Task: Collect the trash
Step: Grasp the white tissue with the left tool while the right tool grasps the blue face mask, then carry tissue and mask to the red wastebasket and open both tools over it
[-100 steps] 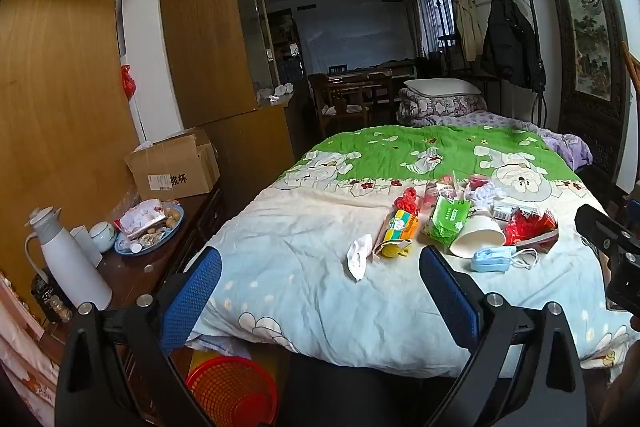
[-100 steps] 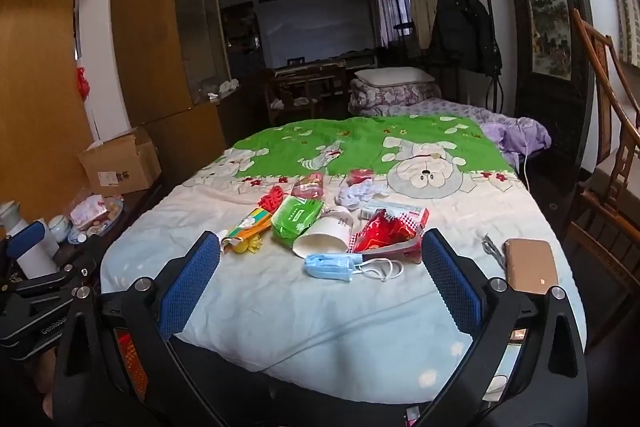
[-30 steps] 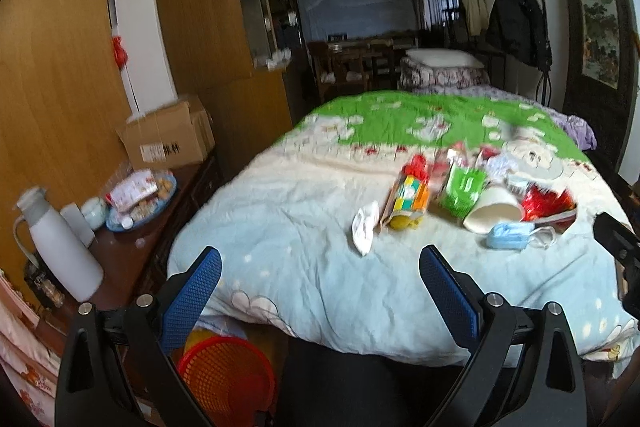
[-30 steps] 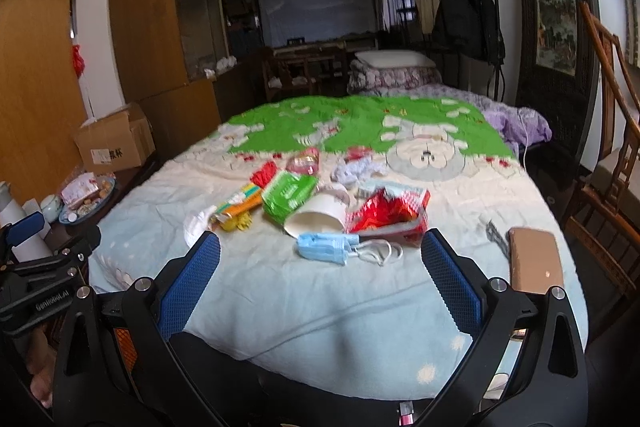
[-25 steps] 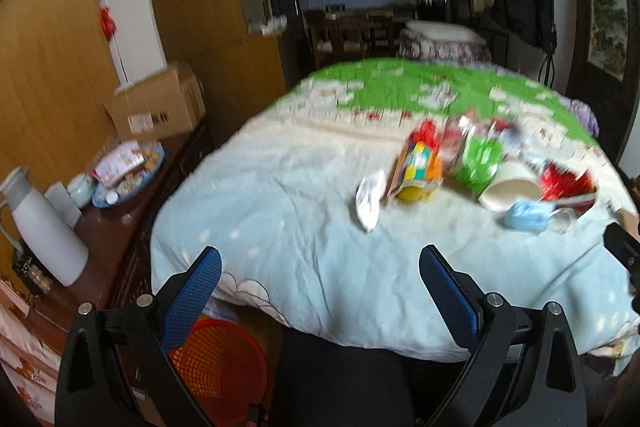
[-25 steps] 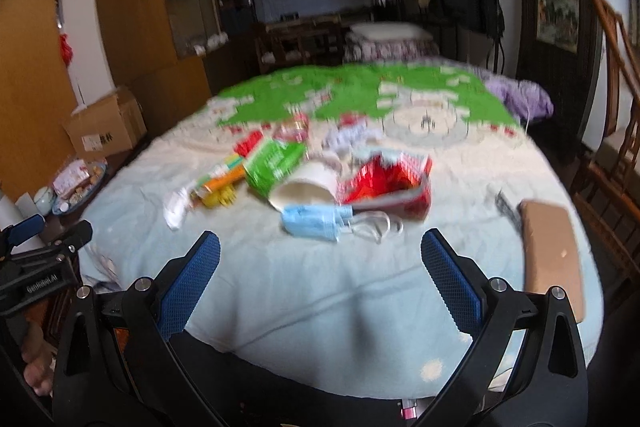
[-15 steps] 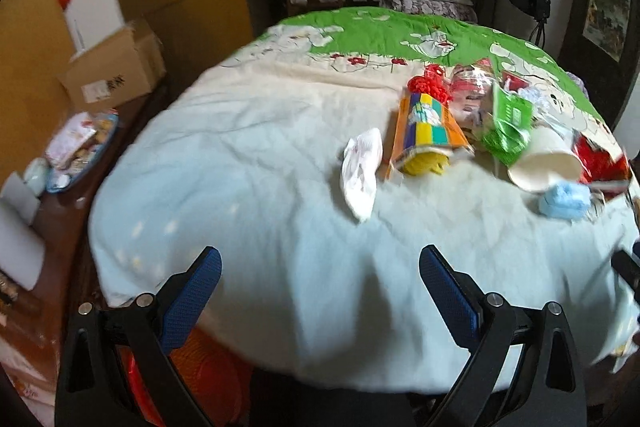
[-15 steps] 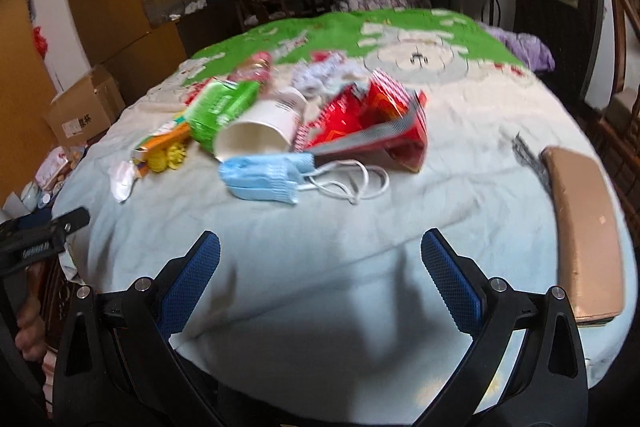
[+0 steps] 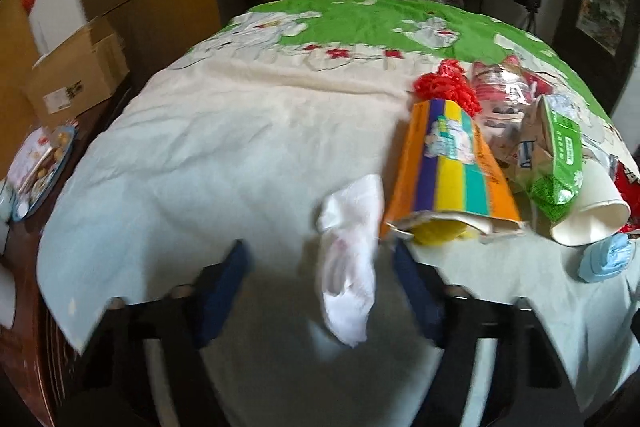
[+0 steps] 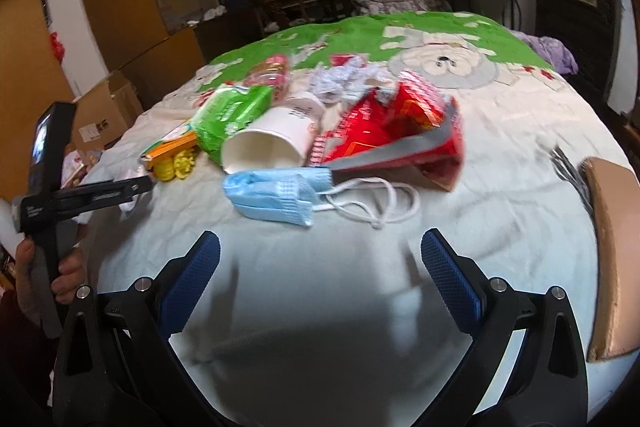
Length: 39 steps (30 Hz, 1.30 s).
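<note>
Left wrist: left gripper (image 9: 320, 269) closing around white tissue (image 9: 350, 259) near bed edge (image 9: 92, 331).

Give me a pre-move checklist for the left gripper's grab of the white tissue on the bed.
1. White tissue lies between the left gripper fingers: ok.
2. Jaws closing, pads not yet pressing on it: not ok.
3. Striped box clear of the pads: cannot tell; its torn end sits close to one finger.
4. Bedsheet not bunched between the pads: cannot tell, blurred.
5. Right gripper out of the way, open and empty, near the blue mask: ok.
</note>
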Available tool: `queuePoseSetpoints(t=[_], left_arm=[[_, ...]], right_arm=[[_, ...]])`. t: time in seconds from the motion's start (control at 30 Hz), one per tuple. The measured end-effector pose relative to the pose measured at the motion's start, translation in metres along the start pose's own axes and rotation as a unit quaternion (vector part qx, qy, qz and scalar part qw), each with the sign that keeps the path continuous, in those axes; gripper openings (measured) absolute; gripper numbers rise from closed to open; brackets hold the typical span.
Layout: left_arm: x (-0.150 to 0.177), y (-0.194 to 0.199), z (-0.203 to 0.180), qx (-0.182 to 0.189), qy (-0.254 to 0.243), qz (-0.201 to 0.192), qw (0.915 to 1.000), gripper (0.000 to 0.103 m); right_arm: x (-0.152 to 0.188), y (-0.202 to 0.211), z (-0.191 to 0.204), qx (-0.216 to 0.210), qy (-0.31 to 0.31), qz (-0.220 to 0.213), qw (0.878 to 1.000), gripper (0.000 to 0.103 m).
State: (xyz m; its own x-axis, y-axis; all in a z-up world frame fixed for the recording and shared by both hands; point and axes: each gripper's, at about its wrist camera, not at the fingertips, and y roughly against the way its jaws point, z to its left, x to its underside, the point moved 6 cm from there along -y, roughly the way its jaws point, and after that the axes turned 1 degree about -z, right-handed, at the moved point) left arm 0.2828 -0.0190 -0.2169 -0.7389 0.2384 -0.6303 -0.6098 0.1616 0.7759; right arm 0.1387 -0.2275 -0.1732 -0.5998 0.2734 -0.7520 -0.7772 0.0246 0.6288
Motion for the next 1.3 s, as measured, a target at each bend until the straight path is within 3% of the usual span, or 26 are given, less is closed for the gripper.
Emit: queuePoseSetpoints(t=[0.07, 0.1, 0.23, 0.37, 0.5, 0.53, 0.63, 0.67, 0.73, 0.83, 0.93, 1.07, 1.17, 1.2, 1.27, 1.3], left_arm=[[0.000, -0.002, -0.006, 0.025, 0.003, 0.006, 0.9997, 0.022], [0.000, -0.002, -0.008, 0.037, 0.005, 0.008, 0.9993, 0.018], [0.005, 0.022, -0.005, 0.051, -0.001, -0.011, 0.9986, 0.018], [0.010, 0.046, 0.008, 0.040, -0.007, -0.029, 0.9988, 0.018], [0.014, 0.061, 0.021, 0.032, 0.002, -0.033, 0.9989, 0.018], [0.017, 0.063, 0.025, 0.031, 0.006, -0.033, 0.9989, 0.018], [0.021, 0.066, 0.034, 0.022, 0.015, -0.030, 0.9992, 0.018], [0.023, 0.067, 0.037, 0.021, 0.018, -0.029, 0.9992, 0.018], [0.025, 0.068, 0.042, 0.022, 0.027, -0.026, 0.9990, 0.018], [0.029, 0.070, 0.049, 0.015, 0.030, -0.026, 0.9991, 0.018], [0.033, 0.069, 0.055, 0.013, 0.034, -0.020, 0.9991, 0.018], [0.040, 0.071, 0.069, 0.002, 0.044, -0.017, 0.9989, 0.018], [0.048, 0.076, 0.083, -0.004, 0.055, -0.014, 0.9984, 0.018], [0.051, 0.077, 0.088, -0.007, 0.059, -0.013, 0.9981, 0.018], [0.059, 0.083, 0.099, -0.017, 0.067, -0.012, 0.9975, 0.018], [0.062, 0.086, 0.104, -0.022, 0.070, -0.012, 0.9973, 0.018]], right_arm=[[-0.002, -0.002, 0.004, -0.001, 0.009, -0.002, 1.000, 0.097], [-0.003, -0.002, 0.006, -0.004, 0.010, -0.003, 1.000, 0.097], [-0.012, -0.006, 0.014, -0.013, 0.023, -0.011, 1.000, 0.097], [-0.018, -0.019, 0.022, -0.023, 0.029, -0.011, 0.999, 0.096], [-0.022, -0.032, 0.026, -0.025, 0.029, -0.009, 0.999, 0.086], [-0.021, -0.034, 0.032, -0.052, 0.027, 0.004, 0.998, 0.076], [-0.013, -0.015, 0.073, -0.185, 0.058, 0.027, 0.981, 0.074], [-0.012, -0.008, 0.081, -0.198, 0.073, 0.023, 0.977, 0.075], [-0.013, 0.001, 0.090, -0.195, 0.099, 0.006, 0.976, 0.075], [-0.021, -0.005, 0.077, -0.154, 0.092, -0.002, 0.984, 0.075], [-0.026, -0.019, 0.074, -0.159, 0.085, 0.017, 0.983, 0.075], [-0.019, -0.022, 0.096, -0.196, 0.102, 0.036, 0.975, 0.075], [-0.004, -0.039, 0.106, -0.172, 0.116, 0.063, 0.976, 0.074], [0.000, -0.045, 0.107, -0.161, 0.114, 0.068, 0.978, 0.071], [0.002, -0.046, 0.106, -0.160, 0.113, 0.073, 0.978, 0.032], [0.000, -0.042, 0.107, -0.156, 0.114, 0.066, 0.979, 0.026]])
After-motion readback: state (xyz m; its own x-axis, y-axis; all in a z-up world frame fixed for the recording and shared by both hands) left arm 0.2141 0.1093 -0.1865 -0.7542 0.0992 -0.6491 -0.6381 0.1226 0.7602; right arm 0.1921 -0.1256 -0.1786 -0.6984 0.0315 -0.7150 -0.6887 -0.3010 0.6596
